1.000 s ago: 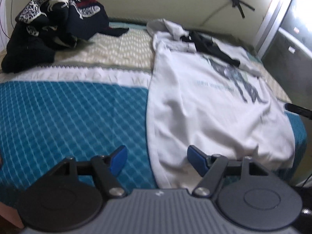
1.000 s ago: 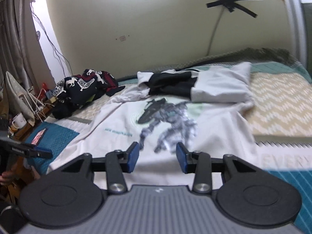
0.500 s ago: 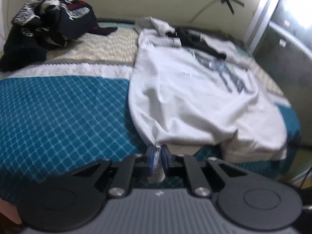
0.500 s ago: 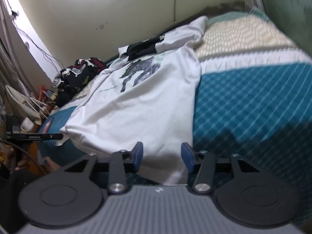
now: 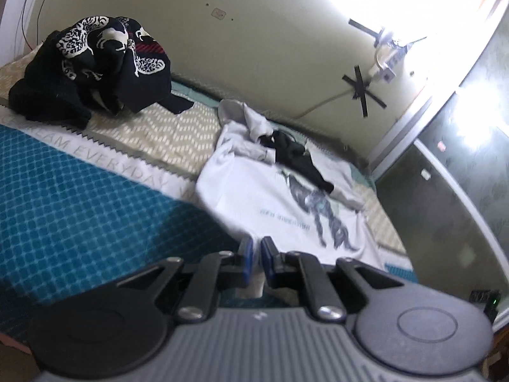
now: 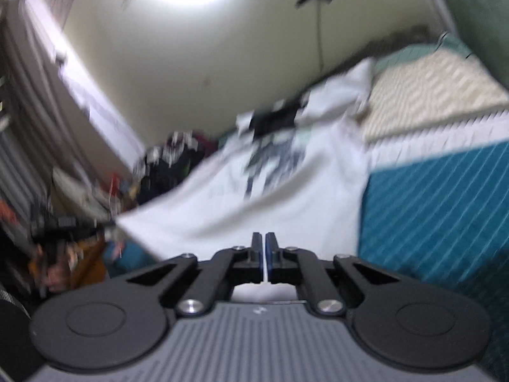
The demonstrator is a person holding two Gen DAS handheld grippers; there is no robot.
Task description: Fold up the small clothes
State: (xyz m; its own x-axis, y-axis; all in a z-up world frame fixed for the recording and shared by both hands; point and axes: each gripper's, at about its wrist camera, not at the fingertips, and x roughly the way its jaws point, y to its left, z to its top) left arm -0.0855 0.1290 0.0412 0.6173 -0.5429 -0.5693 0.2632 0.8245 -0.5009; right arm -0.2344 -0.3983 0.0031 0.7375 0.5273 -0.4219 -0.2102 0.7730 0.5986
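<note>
The white T-shirt (image 5: 273, 203) lies on the bed (image 5: 79, 210), right of the teal quilt. On the shirt's collar end sits a small black garment (image 5: 296, 156); a dark patterned clothes pile (image 5: 92, 67) is heaped well to the shirt's left by the wall. The left tool (image 5: 254, 254) is clamped on the shirt's hem. The right tool (image 6: 264, 251), apart half a second ago, is now clamped on the hem too, which has lifted off the bed edge.
</note>
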